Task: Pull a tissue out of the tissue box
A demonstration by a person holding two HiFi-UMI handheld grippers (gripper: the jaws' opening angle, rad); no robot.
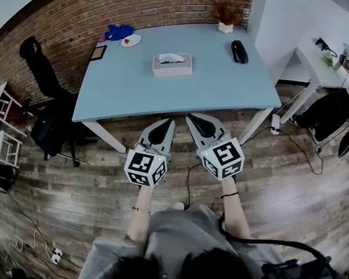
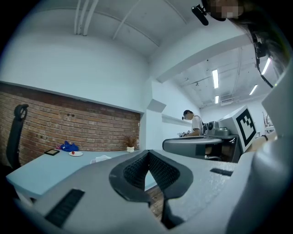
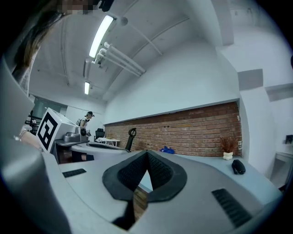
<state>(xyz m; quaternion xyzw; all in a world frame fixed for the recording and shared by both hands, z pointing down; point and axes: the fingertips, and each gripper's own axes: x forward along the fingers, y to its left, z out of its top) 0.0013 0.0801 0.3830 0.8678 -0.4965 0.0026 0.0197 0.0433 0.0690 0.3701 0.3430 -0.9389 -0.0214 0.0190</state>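
This looks like an office or a work room. There are a blue table (image 1: 217,87), a black office chair (image 1: 47,125) and a white desk (image 1: 316,63) where another person (image 1: 335,112) works, on a wooden floor (image 1: 293,191) beside a brick wall (image 1: 145,9). Long tube lamps (image 3: 101,35) hang on the bare ceiling.

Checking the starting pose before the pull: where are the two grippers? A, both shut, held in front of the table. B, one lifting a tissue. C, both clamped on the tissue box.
A: the left gripper and right gripper hang shut short of the table, apart from the tissue box.
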